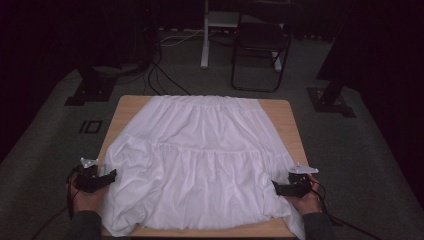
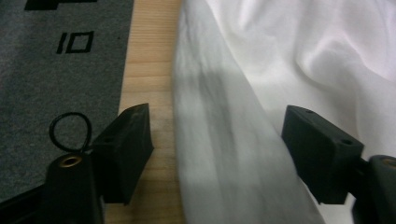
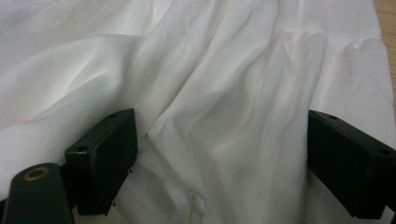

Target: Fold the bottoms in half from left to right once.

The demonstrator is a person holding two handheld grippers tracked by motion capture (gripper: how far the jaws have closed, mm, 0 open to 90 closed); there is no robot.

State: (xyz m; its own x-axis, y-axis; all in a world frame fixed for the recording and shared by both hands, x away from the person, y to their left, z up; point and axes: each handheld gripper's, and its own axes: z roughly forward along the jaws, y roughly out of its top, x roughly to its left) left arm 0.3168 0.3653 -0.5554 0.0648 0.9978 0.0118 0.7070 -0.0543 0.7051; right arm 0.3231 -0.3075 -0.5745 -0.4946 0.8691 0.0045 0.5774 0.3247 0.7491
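Floor at far left: grey carpet (image 1: 45, 125) with a black "10" mark (image 1: 91, 126) beside the desk's left edge; the same mark appears in the left gripper view past the desk edge.
Left hand: the person's left hand (image 1: 86, 197) comes in from the bottom and holds its tool at the near left edge of the desk.
Left tongs: the left tongs (image 1: 107, 176) point right, toward the cloth; in the left gripper view the left tongs (image 2: 217, 154) stand wide open, one jaw over bare wood, the other over the fabric, with the skirt's left edge lying between them and neither pad pressing on it.
Desk: the light wooden desk (image 1: 127, 106) is mostly covered, with bare wood showing along its left side, far corners and near edge.
Skirt: the white tiered skirt (image 1: 200, 160) lies spread flat over the desk, gathered waistband at the far edge, rumpled hem at the near edge, with its near right corner hanging off the desk.
Right tongs: the right tongs (image 1: 278, 188) point left at the skirt's right hem; in the right gripper view the right tongs (image 3: 222, 163) gape wide with folds of fabric between the jaws, nothing pinched.
Right hand: the right hand (image 1: 306, 200) rests at the near right corner.
Background: a dark folding chair (image 1: 260, 47) stands beyond the desk.
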